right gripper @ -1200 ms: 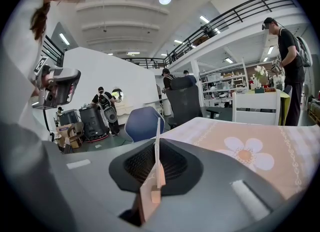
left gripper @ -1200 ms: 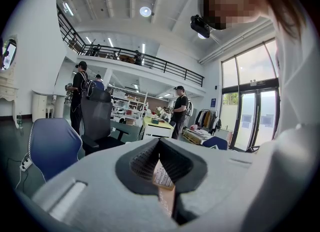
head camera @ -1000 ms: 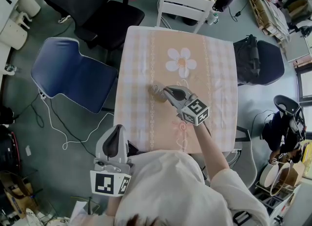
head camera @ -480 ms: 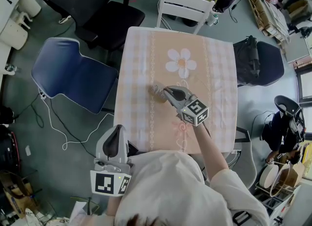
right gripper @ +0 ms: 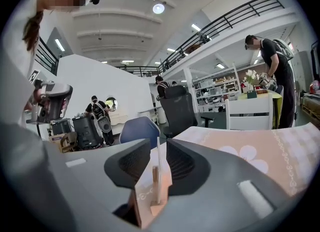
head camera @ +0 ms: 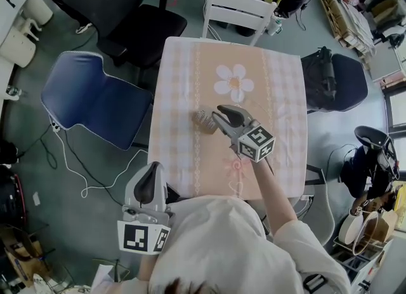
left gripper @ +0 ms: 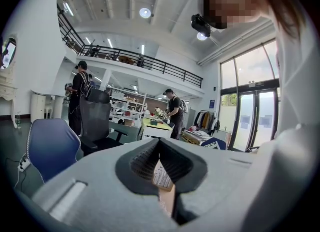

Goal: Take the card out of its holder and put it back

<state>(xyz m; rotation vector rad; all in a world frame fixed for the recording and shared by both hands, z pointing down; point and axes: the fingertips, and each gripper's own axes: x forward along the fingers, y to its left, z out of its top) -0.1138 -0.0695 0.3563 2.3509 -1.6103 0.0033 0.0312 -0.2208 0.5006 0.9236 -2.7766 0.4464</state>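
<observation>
Now, off the near left corner of the peach checked-cloth table [head camera: 184, 83], the left gripper [head camera: 150, 181] is closed and empty, while at the table's middle the right gripper [right gripper: 159, 152], jaws just opening, flanks the thin white card [right gripper: 159, 158] upright in its small wooden holder [head camera: 203, 120].

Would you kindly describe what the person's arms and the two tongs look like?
The left tongs and the right tongs are both light grey moulded shells with dark ribbed pads, each carrying a cube of black-and-white square markers. The sleeves are loose and off-white. The right jaws have just been opening, with the card standing between them.
</observation>
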